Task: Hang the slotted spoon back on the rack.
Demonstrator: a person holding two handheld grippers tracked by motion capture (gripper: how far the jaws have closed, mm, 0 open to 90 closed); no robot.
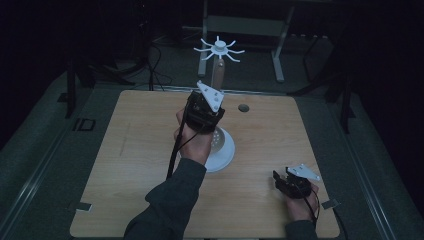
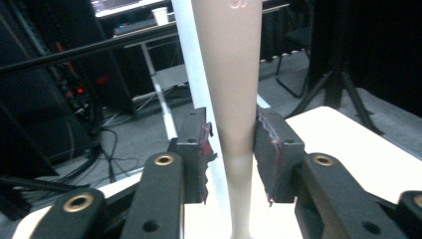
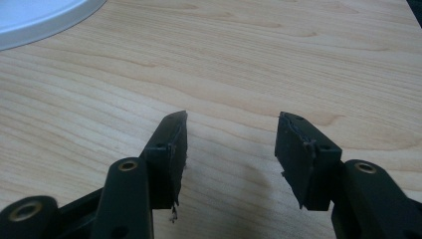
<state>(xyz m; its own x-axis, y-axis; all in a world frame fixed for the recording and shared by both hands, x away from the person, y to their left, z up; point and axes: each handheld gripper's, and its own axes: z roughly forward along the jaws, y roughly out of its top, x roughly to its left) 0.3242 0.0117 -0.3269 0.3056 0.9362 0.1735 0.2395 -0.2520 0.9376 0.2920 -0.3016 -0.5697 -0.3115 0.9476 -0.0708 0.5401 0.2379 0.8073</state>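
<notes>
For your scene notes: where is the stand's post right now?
In the high view the post rises mid-table from the white base. In the left gripper view it stands between the left gripper pads, small gaps either side.

We see the high view dim and bluish, its surroundings nearly black from nine through three o'clock, while both gripper views are brighter, the tan post (image 2: 234, 99) soft and close, glare whitening the table (image 2: 358, 144) at four o'clock
</notes>
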